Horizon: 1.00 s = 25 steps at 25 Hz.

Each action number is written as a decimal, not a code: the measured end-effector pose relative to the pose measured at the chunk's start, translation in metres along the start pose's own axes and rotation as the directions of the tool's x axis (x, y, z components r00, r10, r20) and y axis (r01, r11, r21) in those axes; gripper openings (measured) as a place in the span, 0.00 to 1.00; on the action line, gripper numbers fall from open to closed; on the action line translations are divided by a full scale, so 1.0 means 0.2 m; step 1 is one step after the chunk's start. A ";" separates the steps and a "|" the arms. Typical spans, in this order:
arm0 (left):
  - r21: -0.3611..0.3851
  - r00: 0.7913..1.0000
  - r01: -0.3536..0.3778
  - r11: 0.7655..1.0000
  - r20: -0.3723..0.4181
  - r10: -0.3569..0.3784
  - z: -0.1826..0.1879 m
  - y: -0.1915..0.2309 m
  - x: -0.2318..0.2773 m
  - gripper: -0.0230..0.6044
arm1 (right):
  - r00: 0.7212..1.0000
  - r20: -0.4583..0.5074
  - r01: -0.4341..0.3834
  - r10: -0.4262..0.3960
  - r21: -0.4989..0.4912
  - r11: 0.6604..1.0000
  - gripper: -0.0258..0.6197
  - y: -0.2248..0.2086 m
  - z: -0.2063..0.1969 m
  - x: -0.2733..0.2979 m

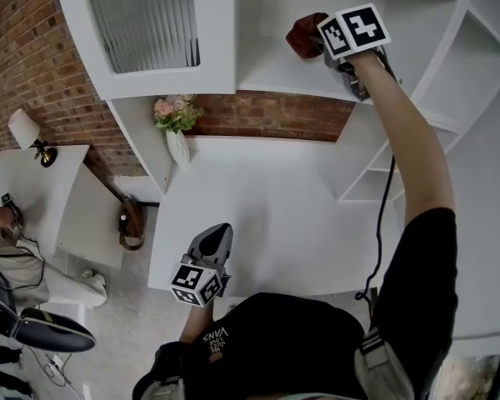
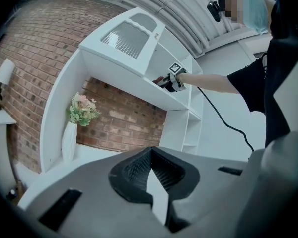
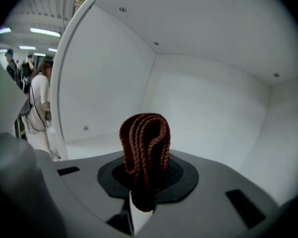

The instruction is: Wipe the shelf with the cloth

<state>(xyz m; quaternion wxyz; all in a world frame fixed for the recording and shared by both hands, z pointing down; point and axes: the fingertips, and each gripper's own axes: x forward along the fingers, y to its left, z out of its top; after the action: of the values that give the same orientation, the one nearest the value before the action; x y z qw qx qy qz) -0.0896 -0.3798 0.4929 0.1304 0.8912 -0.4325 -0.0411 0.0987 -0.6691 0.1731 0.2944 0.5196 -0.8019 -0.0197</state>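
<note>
A rust-brown knitted cloth (image 3: 145, 145) is folded and pinched in my right gripper (image 3: 144, 182), which is shut on it. In the head view that right gripper (image 1: 332, 57) is raised inside the upper white shelf compartment (image 1: 275, 77), with the cloth (image 1: 306, 35) on or just above the shelf board. The left gripper view shows the same gripper and cloth (image 2: 162, 81) from afar at the shelf (image 2: 169, 99). My left gripper (image 1: 215, 238) hangs low near the desk's front edge, shut with nothing in it (image 2: 152, 175).
A white vase of flowers (image 1: 177, 132) stands at the back left of the white desk (image 1: 258, 215). Open side shelves (image 1: 375, 177) rise on the right. A cabinet door (image 1: 150, 27) closes the compartment left of the cloth. People stand beyond the shelf's left wall (image 3: 37, 103).
</note>
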 end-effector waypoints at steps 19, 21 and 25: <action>-0.021 0.998 -0.051 0.998 0.020 0.051 0.00 0.08 -0.18 0.04 | 0.988 -0.021 -0.156 0.155 -0.081 0.984 0.15 0.54 0.13 0.17; -0.022 0.999 -0.042 0.999 0.018 0.042 -0.01 0.07 -0.17 0.04 | 0.991 -0.036 -0.132 0.129 -0.090 0.987 0.15 0.49 0.10 0.16; -0.021 1.000 -0.011 1.000 0.010 0.011 -0.02 0.04 -0.12 0.04 | 0.995 -0.068 -0.074 0.068 -0.085 0.994 0.15 0.33 0.00 0.12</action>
<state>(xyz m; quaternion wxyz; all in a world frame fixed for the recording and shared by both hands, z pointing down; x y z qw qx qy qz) -0.1103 -0.3656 0.4990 0.1379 0.8872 -0.4375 -0.0495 0.0379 -0.6590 0.2060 0.3433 0.4778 -0.8082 -0.0275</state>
